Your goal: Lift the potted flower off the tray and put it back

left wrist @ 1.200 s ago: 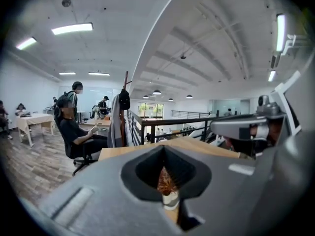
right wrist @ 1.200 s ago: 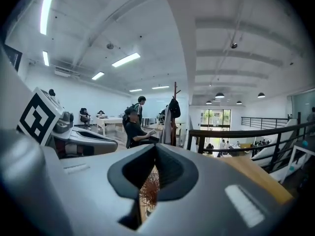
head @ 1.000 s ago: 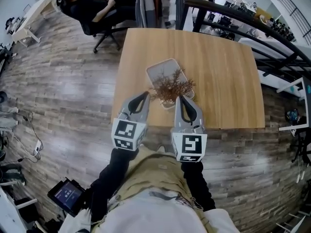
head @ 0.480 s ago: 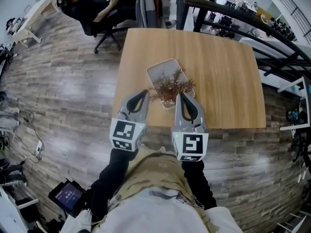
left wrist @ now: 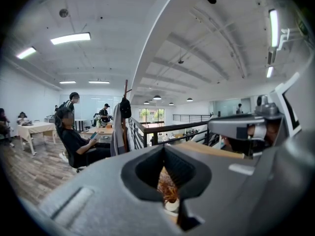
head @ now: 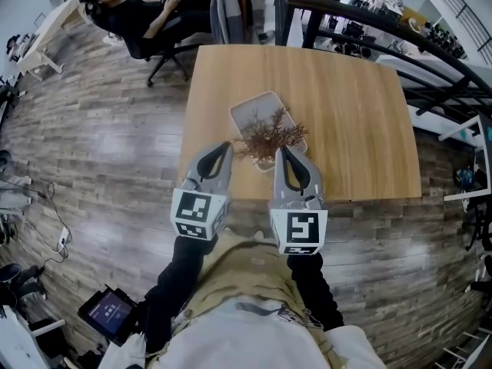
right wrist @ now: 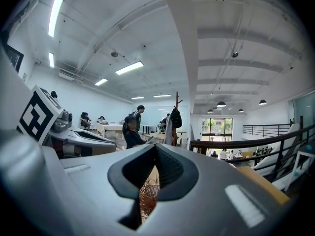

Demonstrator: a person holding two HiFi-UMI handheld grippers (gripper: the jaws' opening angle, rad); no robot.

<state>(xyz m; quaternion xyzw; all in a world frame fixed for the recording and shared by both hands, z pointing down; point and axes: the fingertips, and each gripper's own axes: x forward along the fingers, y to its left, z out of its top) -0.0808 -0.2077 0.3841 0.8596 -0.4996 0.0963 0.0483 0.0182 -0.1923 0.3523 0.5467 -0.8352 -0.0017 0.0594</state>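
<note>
The head view looks steeply down from above the near edge of the tabletop [head: 346,106]. The 2 gripper views sit low, side by side, facing nearly level across the room past their own jaws. All 3 share the potted flower [head: 267,138].

Jaws of the right gripper [right wrist: 155,146] closed tip to tip, nothing gripped.
Brown dried flower [right wrist: 148,198] visible through the gap beneath the tips; beyond, a seated person [right wrist: 132,135], a coat stand [right wrist: 175,113] and a dark railing [right wrist: 236,142].
</note>
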